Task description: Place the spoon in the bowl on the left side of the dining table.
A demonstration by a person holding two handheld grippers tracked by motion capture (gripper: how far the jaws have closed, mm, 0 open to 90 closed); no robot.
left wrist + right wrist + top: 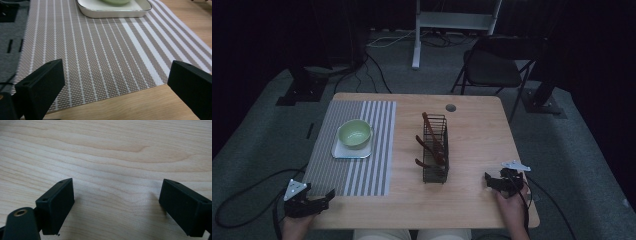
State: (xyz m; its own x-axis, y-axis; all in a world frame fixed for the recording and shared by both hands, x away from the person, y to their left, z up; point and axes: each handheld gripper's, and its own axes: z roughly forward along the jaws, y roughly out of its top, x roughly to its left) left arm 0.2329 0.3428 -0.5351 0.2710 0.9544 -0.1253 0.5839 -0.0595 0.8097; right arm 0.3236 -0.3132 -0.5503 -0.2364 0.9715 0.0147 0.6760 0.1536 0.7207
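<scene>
Plainly, the work centres on the rack [435, 150], a dark wire caddy standing upright near the middle of the table [472, 200], with brown utensils [432, 142] leaning in it; what kind they are is too dim to tell. It is the thing closest to the right gripper [490, 181], which rests at the table's near right edge, well apart from the rack and pointing toward it. In the right gripper view its jaws stand wide apart over bare wood with nothing between them.

Left of the rack lies a striped mat [362, 165], and on it a white tray [343, 151] bearing a green bowl [355, 133]. The left gripper [328, 196] sits at the near left corner, just off the mat's near edge. In the left gripper view its jaws are likewise spread wide and empty, looking across the mat [100, 62] toward the tray [112, 12].

The step in hand looks like a first reach for a utensil. To do it well, I judge the right gripper should come in above the rack's rim, pick one handle that stands free of the others, and close on it squarely before lifting straight up, so the wire does not snag and the light rack does not tip or slide. The left gripper could steady the rack if it shifts.
</scene>
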